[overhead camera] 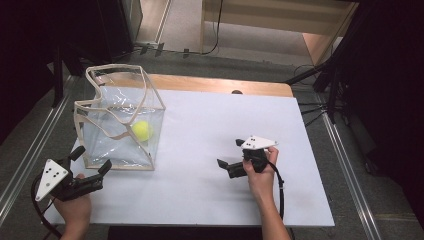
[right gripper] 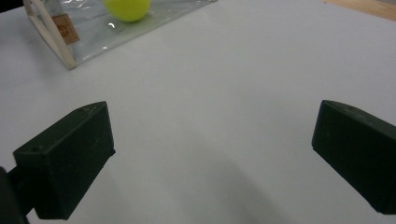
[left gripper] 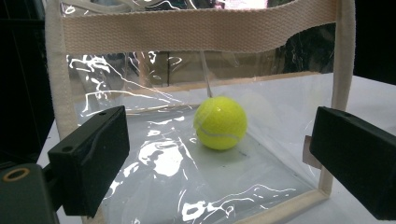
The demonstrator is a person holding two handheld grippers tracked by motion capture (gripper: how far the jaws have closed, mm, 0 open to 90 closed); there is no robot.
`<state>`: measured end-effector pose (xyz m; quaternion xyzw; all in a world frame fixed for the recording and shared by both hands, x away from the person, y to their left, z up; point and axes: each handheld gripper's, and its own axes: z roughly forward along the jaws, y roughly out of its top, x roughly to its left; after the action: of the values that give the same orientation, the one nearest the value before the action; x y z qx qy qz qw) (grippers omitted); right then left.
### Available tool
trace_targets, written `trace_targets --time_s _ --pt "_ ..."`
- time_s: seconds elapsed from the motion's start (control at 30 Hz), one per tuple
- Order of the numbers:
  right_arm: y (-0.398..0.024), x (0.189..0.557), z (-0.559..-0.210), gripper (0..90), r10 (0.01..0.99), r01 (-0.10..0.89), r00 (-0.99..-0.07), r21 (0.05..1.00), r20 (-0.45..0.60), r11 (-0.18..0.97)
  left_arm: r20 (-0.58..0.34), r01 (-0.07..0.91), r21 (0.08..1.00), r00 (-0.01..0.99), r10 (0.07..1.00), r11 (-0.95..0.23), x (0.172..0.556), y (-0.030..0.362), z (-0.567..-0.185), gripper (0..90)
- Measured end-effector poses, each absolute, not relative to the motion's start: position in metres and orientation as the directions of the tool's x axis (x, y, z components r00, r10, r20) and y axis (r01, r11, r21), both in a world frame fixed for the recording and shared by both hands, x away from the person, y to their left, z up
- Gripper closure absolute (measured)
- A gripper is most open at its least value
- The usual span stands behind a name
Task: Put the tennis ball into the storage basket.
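I keep my left gripper (overhead camera: pixel 91 160) at the near left corner of the white table (overhead camera: pixel 225 135), its jaws spread wide and holding nothing, and it points at the near wall of the clear bag (overhead camera: pixel 117 122), just beside it. My right gripper (overhead camera: pixel 231 153) is over the bare middle of the table, well apart from the bag, with jaws also spread and empty. Inside the bag — it stands upright with beige fabric edges — a yellow tennis ball (left gripper: pixel 220 122) rests on the bottom.
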<state>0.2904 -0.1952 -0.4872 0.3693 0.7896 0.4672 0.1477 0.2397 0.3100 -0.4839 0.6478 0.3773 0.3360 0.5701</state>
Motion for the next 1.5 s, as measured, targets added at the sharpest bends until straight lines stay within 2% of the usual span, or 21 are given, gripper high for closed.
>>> trace_targets --time_s 1.5 --pt "-0.331 0.228 -0.5 0.0 0.882 0.505 -0.461 0.847 0.102 0.166 0.011 0.1 0.993 0.484 0.875 -0.068 0.238 0.31 -0.485 5.4"
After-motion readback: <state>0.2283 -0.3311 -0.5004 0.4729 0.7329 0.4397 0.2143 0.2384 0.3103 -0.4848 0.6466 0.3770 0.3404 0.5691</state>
